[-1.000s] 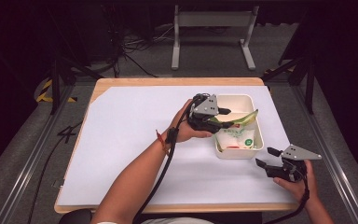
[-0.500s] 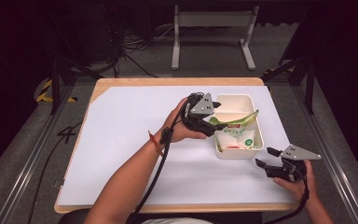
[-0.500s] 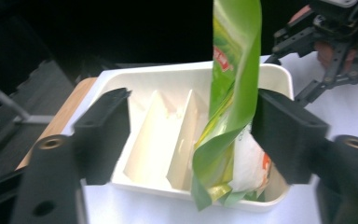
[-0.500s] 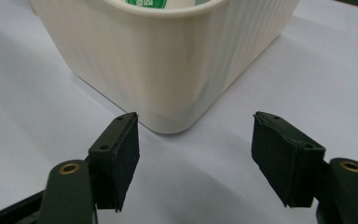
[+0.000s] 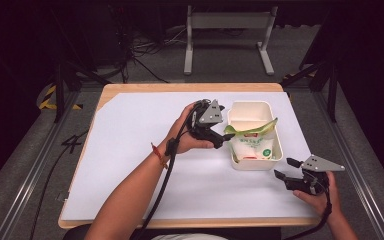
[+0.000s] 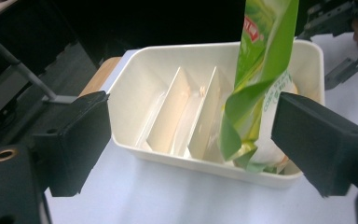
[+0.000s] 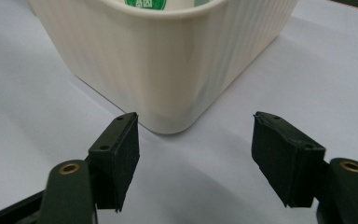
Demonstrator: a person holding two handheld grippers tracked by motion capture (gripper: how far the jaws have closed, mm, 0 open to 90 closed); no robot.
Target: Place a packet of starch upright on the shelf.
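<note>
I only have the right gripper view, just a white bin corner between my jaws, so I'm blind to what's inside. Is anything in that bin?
Observer: Yes. A green and white pouch stands in the near end of the white bin, its green top flopping over the rim toward the left tool.
Operator: Is the left tool gripping that pouch?
Observer: No. In the left gripper view its jaws stand wide apart, the pouch's green top loose between them.
Operator: Any room left in the bin?
Observer: Yes. Two thin dividers split it, and the compartments beyond the pouch look empty.
Operator: Where's my tool?
Observer: The right tool is open, low by the bin's near right corner, not touching it.
</note>
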